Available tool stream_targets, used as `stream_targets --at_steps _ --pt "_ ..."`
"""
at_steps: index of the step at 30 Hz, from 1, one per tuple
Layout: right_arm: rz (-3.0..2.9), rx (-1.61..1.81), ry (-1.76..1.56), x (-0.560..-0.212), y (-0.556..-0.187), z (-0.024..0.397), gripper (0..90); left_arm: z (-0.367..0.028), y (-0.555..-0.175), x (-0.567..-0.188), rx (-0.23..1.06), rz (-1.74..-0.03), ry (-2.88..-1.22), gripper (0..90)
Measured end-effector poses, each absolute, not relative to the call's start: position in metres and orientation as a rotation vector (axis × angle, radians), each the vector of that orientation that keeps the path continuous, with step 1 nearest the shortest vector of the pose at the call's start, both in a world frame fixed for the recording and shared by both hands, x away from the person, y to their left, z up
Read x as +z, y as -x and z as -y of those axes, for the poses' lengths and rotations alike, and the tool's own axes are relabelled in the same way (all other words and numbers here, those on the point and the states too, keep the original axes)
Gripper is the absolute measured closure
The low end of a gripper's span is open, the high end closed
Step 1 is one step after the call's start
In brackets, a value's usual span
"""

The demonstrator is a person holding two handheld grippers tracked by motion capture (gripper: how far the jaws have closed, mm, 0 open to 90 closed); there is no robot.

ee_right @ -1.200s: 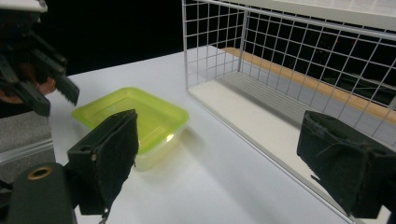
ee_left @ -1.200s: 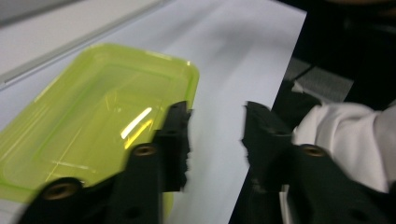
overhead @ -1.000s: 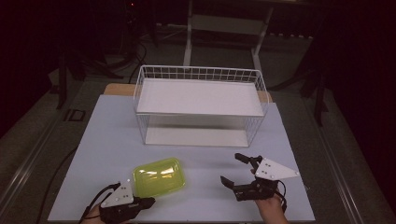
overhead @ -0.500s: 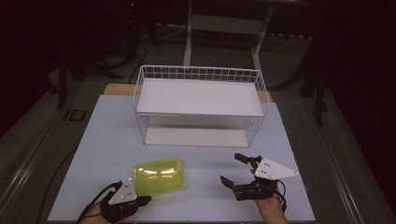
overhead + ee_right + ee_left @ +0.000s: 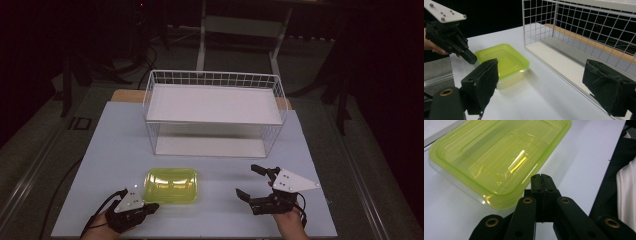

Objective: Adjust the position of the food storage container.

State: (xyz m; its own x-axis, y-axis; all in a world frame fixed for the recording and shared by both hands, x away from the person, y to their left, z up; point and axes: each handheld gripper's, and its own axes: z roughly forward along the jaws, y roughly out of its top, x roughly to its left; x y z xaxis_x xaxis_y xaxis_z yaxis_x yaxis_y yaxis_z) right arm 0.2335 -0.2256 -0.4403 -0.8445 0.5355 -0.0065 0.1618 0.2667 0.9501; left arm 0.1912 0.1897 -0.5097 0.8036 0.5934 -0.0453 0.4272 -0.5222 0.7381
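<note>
1. High view first, and down at the near left corner sits the left gripper, held in a hand, its tip just beside the near edge of the yellow-green container.
2. Left gripper view confirms it: the two black jaws are pressed tight together, nothing between them, tip just short of the container's rim.
3. Moving right, the container lies flat on the white table, lid on, in front of the wire basket and apart from it.
4. Over on the right, the right gripper rests near the table's front edge, jaws spread wide and empty, well apart from the container.
</note>
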Motion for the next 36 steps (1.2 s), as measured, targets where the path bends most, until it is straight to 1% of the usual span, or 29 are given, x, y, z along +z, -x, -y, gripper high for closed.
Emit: stream_targets --at_steps 5,8,9,12,15,16,17,19,21,22,26,29,36 --pt "-2.218 1.605 -0.639 -0.441 -0.234 0.226 13.4 -0.190 -0.196 -0.514 0.289 -0.783 -2.203 90.0" --pt "-2.219 1.606 -0.638 -0.440 -0.234 0.226 13.4 -0.192 -0.198 -0.513 0.258 -0.791 -2.172 90.0" --pt "-2.218 1.606 -0.635 -0.440 -0.234 0.226 13.4 -0.193 -0.198 -0.512 0.239 -0.785 -2.167 90.0" --pt "-2.218 1.607 -0.638 -0.440 -0.234 0.227 13.4 -0.194 -0.193 -0.504 0.263 -0.743 -2.160 90.0" --pt "-2.220 1.608 -0.640 -0.440 -0.234 0.226 13.4 -0.202 -0.195 -0.495 0.349 -0.723 -2.145 90.0" --pt "-2.222 1.607 -0.639 -0.440 -0.234 0.226 13.4 -0.208 -0.200 -0.492 0.399 -0.712 -2.131 90.0" --pt "-2.225 1.605 -0.635 -0.440 -0.234 0.226 13.4 -0.212 -0.203 -0.490 0.420 -0.707 -2.123 90.0" --pt "-2.229 1.609 -0.633 -0.440 -0.234 0.226 13.4 -0.226 -0.215 -0.489 0.491 -0.719 -2.093 90.0" --pt "-2.228 1.610 -0.629 -0.440 -0.234 0.226 13.4 -0.239 -0.228 -0.493 0.528 -0.720 -2.081 90.0" --pt "-2.226 1.613 -0.630 -0.440 -0.234 0.226 13.4 -0.245 -0.237 -0.498 0.522 -0.744 -2.084 90.0" --pt "-2.222 1.615 -0.637 -0.439 -0.234 0.228 13.4 -0.252 -0.251 -0.517 0.491 -0.800 -2.097 90.0" --pt "-2.225 1.617 -0.638 -0.440 -0.234 0.229 13.4 -0.247 -0.251 -0.525 0.462 -0.790 -2.104 90.0" --pt "-2.238 1.610 -0.638 -0.442 -0.236 0.227 13.4 -0.235 -0.248 -0.527 0.423 -0.764 -2.126 90.0"
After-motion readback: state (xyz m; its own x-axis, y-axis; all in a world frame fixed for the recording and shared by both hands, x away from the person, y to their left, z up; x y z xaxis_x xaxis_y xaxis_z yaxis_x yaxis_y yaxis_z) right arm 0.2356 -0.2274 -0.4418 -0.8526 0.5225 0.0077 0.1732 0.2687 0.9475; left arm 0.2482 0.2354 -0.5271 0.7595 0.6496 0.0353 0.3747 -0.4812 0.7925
